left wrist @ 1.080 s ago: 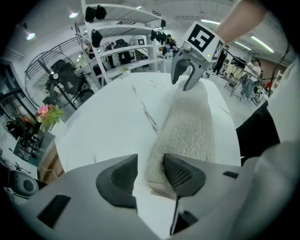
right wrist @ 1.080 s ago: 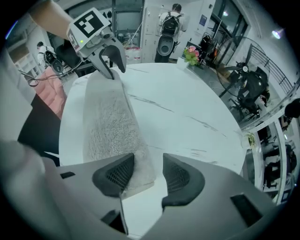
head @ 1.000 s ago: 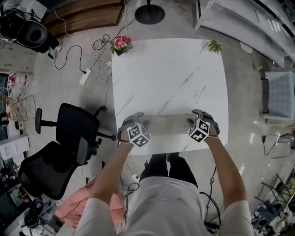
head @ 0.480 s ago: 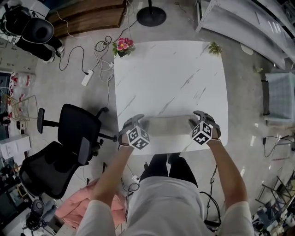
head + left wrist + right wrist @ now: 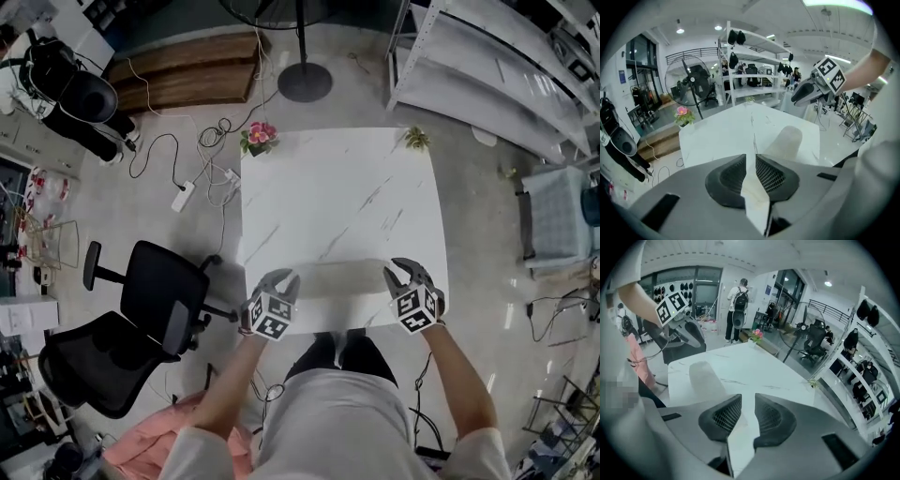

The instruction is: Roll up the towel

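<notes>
**Left tongs** (image 5: pixel 287 277): The jaws have just been closing and now stand a narrow gap apart. Nothing sits between the pads (image 5: pixel 771 173). In the left gripper view (image 5: pixel 751 159), only the table (image 5: pixel 328 187) shows through the gap.

**Right tongs** (image 5: pixel 396 269): The jaws have just been closing and now stand a narrow gap apart, slightly wider than on the left. In the right gripper view (image 5: pixel 747 401), the gap shows bare tabletop only.

**Towel** (image 5: pixel 342 278): It is rolled into a cylinder. It lies on the table along the edge nearest the person, between the two tongs, with one end toward each. From the left tongs it lies ahead and to the right (image 5: pixel 787 140). From the right tongs it lies ahead and to the left (image 5: pixel 705 376). Neither tongs touches it.

**Relative position:** Each tongs points forward and downward over the near table edge. The right tongs appear beyond the far end of the roll in the left gripper view (image 5: pixel 794 98), and the left tongs likewise in the right gripper view (image 5: pixel 698 344).

**Surroundings:** A flower pot (image 5: pixel 260 134) stands at the far table corner ahead of the left tongs. A chair (image 5: pixel 150 300) stands on the floor to their left.
</notes>
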A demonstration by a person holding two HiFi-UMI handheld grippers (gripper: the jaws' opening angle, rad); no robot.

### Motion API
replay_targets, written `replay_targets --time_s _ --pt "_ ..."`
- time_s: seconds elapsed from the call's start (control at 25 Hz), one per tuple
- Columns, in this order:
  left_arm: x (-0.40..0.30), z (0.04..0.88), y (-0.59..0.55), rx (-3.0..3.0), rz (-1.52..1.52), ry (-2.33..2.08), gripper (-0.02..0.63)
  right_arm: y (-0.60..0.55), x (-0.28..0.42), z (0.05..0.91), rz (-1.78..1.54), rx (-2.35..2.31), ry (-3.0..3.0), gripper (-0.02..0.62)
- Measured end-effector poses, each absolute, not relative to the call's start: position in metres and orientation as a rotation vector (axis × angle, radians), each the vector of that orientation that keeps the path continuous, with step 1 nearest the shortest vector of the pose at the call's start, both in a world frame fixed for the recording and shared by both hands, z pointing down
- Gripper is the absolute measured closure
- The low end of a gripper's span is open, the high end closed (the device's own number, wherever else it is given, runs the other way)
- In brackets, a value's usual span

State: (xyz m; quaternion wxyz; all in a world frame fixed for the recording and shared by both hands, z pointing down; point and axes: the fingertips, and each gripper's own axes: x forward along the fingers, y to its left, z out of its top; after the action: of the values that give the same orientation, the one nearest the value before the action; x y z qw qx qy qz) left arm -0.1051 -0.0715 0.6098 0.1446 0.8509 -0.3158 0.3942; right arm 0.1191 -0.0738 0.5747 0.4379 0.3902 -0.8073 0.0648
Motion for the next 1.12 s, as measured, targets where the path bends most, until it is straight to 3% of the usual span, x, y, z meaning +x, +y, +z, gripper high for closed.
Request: replay_targets --time_s 0.28,1.12 --pt "-0.107 0.558 -0.042 2.464 0.889 -1.053 0.561 -0.043 0.115 0.524 0.17 1.118 -2.071 0.548" --pt "-0.069 0.417 0.111 2.465 0.529 -1.249 0.589 0.11 0.155 0.372 0.21 1.288 -2.398 0.577"
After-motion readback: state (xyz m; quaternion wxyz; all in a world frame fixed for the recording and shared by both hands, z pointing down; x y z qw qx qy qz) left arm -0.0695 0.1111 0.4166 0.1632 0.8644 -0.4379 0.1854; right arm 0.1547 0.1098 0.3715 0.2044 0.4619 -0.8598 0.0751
